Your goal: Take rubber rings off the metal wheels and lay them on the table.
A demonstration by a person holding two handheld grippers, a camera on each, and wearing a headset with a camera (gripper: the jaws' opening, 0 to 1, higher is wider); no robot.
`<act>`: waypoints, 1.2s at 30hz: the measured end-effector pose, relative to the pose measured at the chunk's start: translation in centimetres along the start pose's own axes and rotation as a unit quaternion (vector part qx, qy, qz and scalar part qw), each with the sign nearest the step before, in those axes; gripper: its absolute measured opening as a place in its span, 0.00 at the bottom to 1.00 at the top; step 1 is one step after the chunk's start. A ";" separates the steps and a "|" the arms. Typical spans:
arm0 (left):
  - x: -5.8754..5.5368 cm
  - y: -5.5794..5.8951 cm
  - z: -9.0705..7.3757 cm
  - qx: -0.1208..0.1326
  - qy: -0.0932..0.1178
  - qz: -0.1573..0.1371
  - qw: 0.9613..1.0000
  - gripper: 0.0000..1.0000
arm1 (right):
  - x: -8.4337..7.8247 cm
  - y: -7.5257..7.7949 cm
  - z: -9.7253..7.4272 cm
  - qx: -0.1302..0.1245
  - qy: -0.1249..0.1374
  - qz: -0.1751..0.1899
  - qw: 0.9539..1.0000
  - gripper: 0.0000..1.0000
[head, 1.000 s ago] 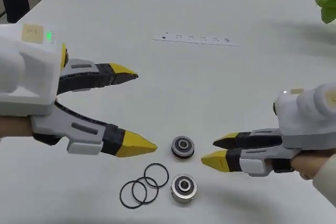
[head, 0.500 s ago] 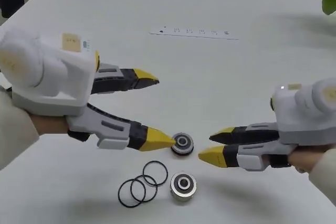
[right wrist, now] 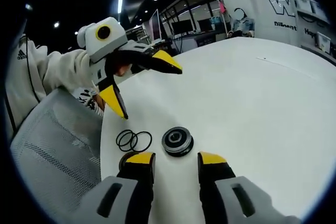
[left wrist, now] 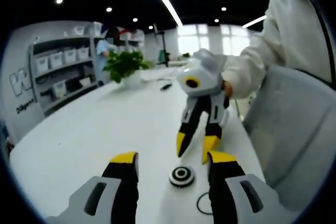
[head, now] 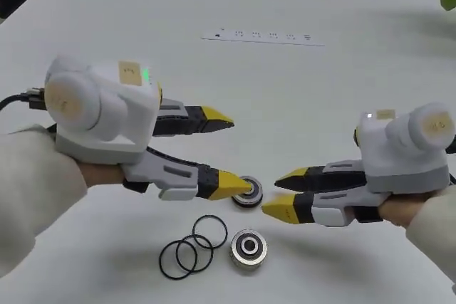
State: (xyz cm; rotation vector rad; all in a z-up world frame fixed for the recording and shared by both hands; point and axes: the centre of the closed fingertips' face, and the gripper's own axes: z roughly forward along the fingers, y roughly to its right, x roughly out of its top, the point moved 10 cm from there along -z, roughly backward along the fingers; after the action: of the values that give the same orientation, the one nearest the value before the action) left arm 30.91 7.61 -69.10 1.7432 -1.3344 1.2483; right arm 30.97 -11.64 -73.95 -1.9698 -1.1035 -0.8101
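Both grippers have closed in over the table (head: pixel 342 90): the left gripper (head: pixel 239 154), jaws spread wide, rests its lower tip against the farther wheel (head: pixel 247 192). The right gripper (head: pixel 271 192), jaws slightly apart and empty, points at it, so another pull looks imminent. Two wheels in all; the nearer wheel (head: pixel 249 248) looks bare, with three rubber rings (head: pixel 194 247) lying just beside it.

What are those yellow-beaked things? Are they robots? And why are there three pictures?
No robots here. A person holds a pincer tool, called a gripper, in each hand: the left gripper and the right gripper. One picture comes from a camera on the person's head; the two round ones come from cameras on the grippers. On the white table lie a wheel with a dark rim, a bare metal wheel and three black rubber rings. Both grippers are open and hold nothing.
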 end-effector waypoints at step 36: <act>-3.7 0.7 3.4 -0.035 -0.058 -0.022 0.997 0.23 | 0.0 0.3 1.9 0.008 -0.021 -0.047 0.999 0.21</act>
State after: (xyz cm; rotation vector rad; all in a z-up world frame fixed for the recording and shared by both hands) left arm 31.13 5.81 -73.81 1.8097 -1.3810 1.0788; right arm 31.58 -10.23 -75.08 -1.9414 -1.2302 -0.8098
